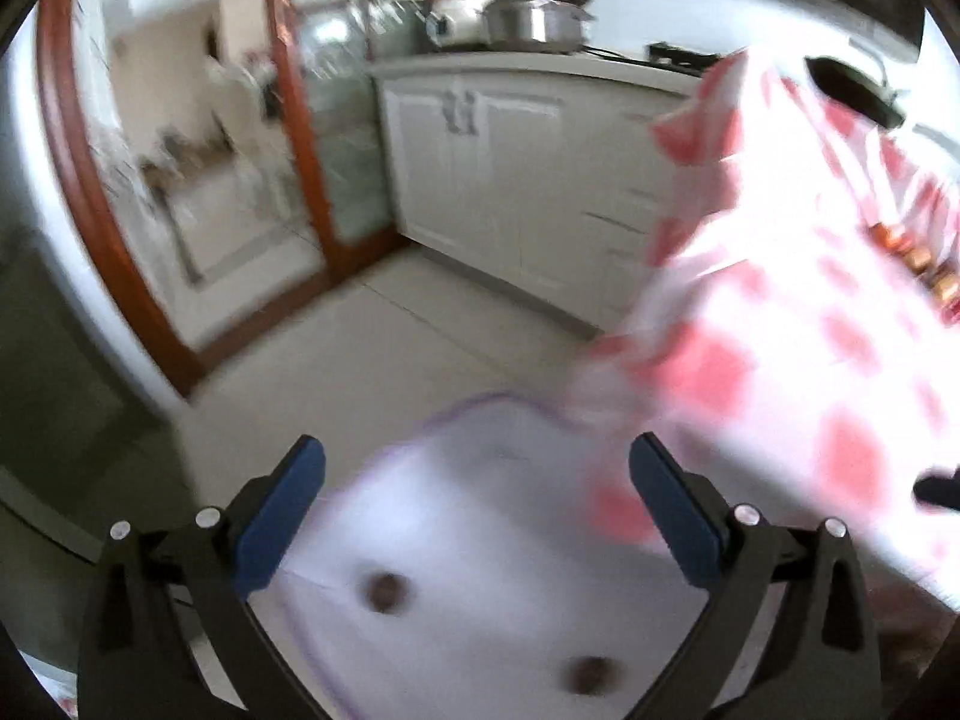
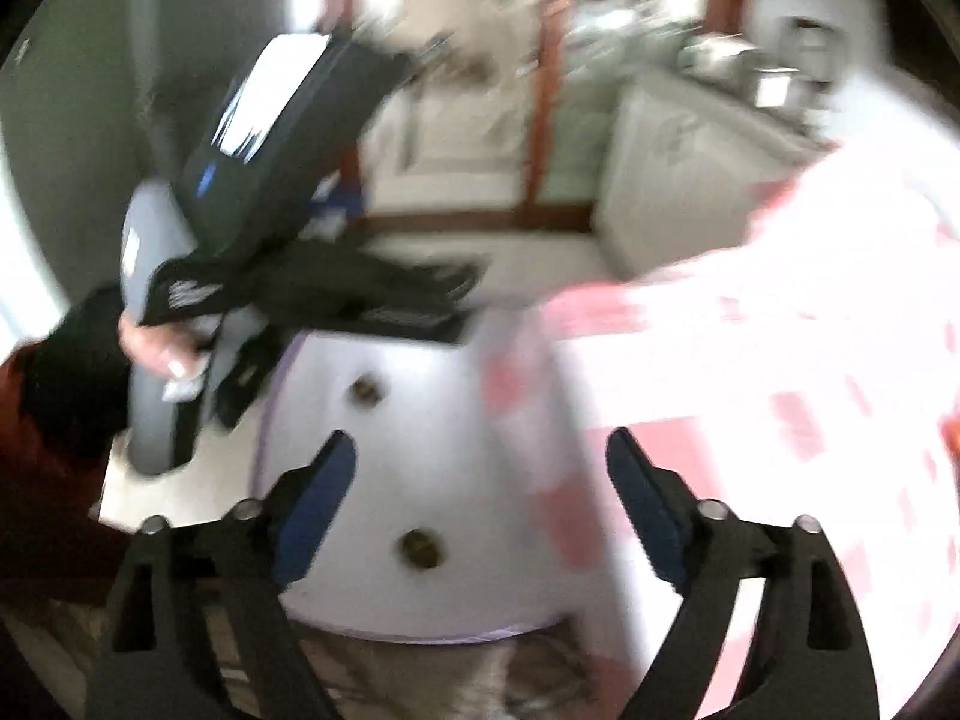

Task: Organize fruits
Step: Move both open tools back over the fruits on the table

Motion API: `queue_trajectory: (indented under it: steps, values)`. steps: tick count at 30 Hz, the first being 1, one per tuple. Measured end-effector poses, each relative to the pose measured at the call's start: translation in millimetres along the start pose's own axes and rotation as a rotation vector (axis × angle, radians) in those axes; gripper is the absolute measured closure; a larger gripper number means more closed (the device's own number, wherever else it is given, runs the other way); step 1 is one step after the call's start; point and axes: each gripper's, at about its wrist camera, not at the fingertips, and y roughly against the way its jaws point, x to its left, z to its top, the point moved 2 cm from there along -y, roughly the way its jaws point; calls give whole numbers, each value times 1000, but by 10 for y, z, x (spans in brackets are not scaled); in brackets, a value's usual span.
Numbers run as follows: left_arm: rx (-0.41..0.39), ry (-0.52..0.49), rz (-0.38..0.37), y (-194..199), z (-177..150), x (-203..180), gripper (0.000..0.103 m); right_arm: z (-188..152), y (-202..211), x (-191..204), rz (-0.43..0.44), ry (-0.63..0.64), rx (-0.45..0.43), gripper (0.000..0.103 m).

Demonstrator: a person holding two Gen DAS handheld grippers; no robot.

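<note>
Both views are blurred. A white surface (image 1: 480, 540) with a faint purple edge lies below both grippers, with two small brown round spots (image 1: 387, 591) (image 1: 591, 675) on it. It also shows in the right wrist view (image 2: 420, 450) with its spots (image 2: 366, 390) (image 2: 422, 548). My left gripper (image 1: 477, 462) is open and empty above it. My right gripper (image 2: 480, 462) is open and empty. The left gripper (image 2: 420, 294) shows at upper left of the right wrist view, held in a hand. No fruit can be made out clearly.
A table with a red-and-white checked cloth (image 1: 810, 330) (image 2: 780, 360) stands on the right; small brown items (image 1: 918, 258) lie on it. White kitchen cabinets (image 1: 510, 168) with pots (image 1: 534, 18) on top stand behind. A wooden-framed glass door (image 1: 288, 120) is at left.
</note>
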Motion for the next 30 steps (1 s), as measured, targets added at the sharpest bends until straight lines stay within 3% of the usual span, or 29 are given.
queue_trajectory:
  steps: [4, 7, 9, 14, 15, 19, 22, 28, 30]
  values:
    - [-25, -63, -92, 127, 297, -766, 2, -279, 665, -1034, -208, -249, -121, 16]
    - [-80, -157, -190, 61, 529, -1614, 2, -606, 937, -1703, -337, -426, -141, 16]
    - [-73, -200, -251, -57, 613, -2098, 2, -936, 1085, -2252, -432, -574, -141, 16]
    - [6, -326, -515, -355, 769, -3708, 2, -1569, 1373, -3307, -579, -839, -117, 16]
    - [12, -334, -539, -459, 805, -4061, 2, -1774, 1468, -3388, -595, -862, -101, 16]
    - [9, -330, -533, -779, 943, -4890, 2, -2032, 1283, -4003, -581, -983, -59, 16]
    - [-20, -280, -517, -1034, 1183, -5206, 2, -2069, 1186, -4286, -580, -992, -45, 16]
    - [29, -35, -547, -1507, 1501, -5008, 2, -1811, 871, -4485, -556, -898, -1, 24]
    - [39, -22, -534, -1581, 1504, -4914, 2, -1715, 758, -4575, -552, -864, 23, 29]
